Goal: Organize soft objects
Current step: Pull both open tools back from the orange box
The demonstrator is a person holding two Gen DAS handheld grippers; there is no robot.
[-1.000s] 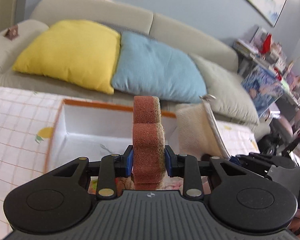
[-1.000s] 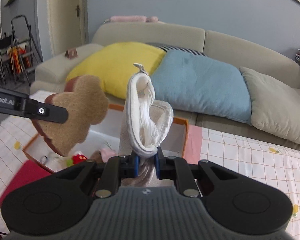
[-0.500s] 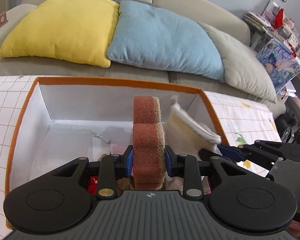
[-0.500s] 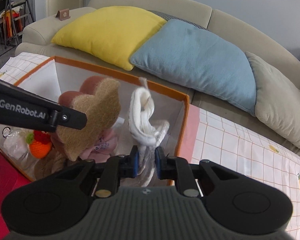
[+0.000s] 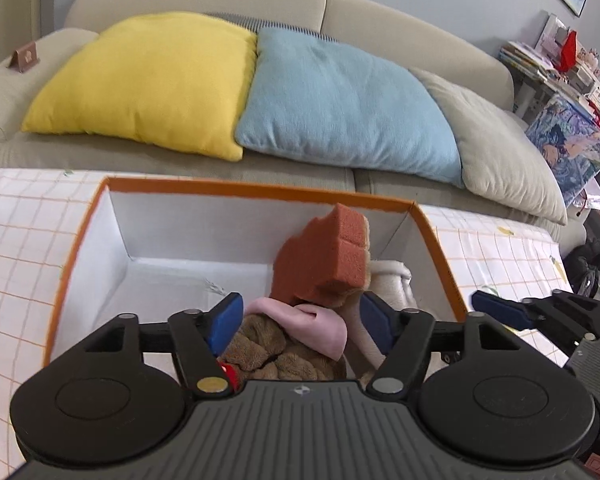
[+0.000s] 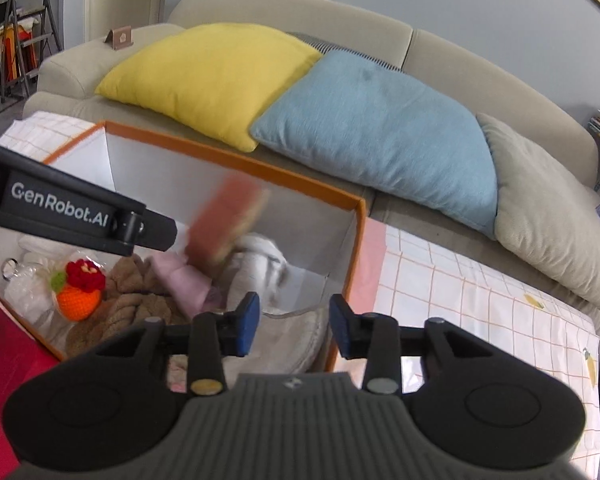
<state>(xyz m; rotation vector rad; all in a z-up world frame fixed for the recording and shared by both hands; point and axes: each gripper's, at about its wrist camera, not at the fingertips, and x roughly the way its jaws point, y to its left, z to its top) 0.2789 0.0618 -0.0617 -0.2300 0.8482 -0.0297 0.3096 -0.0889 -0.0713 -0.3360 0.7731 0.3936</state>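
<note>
Orange-rimmed box as landmark. Brown sponge inside box near right wall, tilted, long axis leaning up toward far rim, on pink cloth. Left gripper jaws opening wide, gripping nothing. Right gripper jaws opening, nothing pressed; white cloth lies in box below.
</note>
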